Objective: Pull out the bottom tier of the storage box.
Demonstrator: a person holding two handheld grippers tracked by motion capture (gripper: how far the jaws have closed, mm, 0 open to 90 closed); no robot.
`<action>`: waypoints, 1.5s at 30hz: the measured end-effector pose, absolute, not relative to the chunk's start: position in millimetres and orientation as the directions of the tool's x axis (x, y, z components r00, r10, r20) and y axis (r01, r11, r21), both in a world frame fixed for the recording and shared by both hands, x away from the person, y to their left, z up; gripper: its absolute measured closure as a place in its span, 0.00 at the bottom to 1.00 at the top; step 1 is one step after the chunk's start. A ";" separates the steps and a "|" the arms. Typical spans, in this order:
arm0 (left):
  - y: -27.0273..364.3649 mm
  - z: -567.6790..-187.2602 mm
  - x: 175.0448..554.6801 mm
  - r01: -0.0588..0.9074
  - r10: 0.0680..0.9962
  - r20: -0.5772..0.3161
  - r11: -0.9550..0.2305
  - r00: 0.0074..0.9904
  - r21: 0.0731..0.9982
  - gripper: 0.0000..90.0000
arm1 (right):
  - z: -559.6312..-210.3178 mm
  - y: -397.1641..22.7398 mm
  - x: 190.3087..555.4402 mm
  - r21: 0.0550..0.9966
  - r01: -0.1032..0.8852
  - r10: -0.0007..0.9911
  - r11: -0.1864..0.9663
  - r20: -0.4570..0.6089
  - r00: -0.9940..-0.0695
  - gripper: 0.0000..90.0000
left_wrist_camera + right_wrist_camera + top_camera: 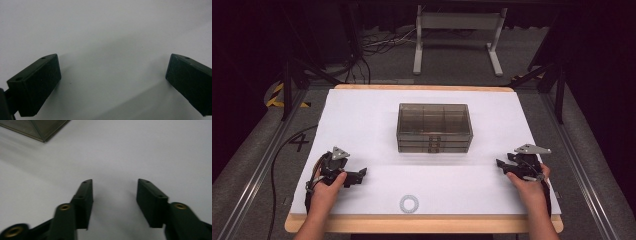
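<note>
Two empty grippers, left [357,176] spread wide, right [502,165] well parted. Approach drawer box [434,127] at twelve o'clock squarely; avoid ring [409,203] at six.

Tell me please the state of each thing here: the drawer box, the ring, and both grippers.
drawer box: upright at the table's middle, all three drawers shut.
ring: lying flat near the front edge, untouched.
left gripper: open, nothing between its jaws.
right gripper: open, nothing between its jaws.
</note>
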State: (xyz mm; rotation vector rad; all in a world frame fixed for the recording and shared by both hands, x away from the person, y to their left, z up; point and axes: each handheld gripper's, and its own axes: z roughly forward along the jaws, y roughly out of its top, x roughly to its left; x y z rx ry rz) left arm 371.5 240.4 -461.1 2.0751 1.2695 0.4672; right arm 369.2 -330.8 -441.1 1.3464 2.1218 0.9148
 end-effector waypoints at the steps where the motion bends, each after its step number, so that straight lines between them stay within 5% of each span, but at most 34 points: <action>1: 240.5 -460.2 370.9 0.644 0.880 -0.032 -0.322 0.474 0.694 0.09 | -439.1 -329.7 366.9 0.731 0.601 0.903 0.324 -0.049 -0.427 0.68; 5: 237.4 -455.3 364.6 0.625 0.868 -0.028 -0.334 0.496 0.706 0.22 | -435.1 -328.4 363.1 0.731 0.588 0.894 0.345 -0.065 -0.444 0.72; 25: 217.0 -442.4 338.8 0.555 0.803 -0.009 -0.404 0.596 0.728 0.18 | -414.8 -312.9 348.1 0.758 0.539 0.852 0.369 -0.045 -0.521 0.75; 45: 215.1 -439.2 337.3 0.552 0.796 -0.016 -0.404 0.605 0.729 0.18 | -406.4 -254.0 344.2 0.765 0.445 0.727 0.465 -0.043 -0.685 0.74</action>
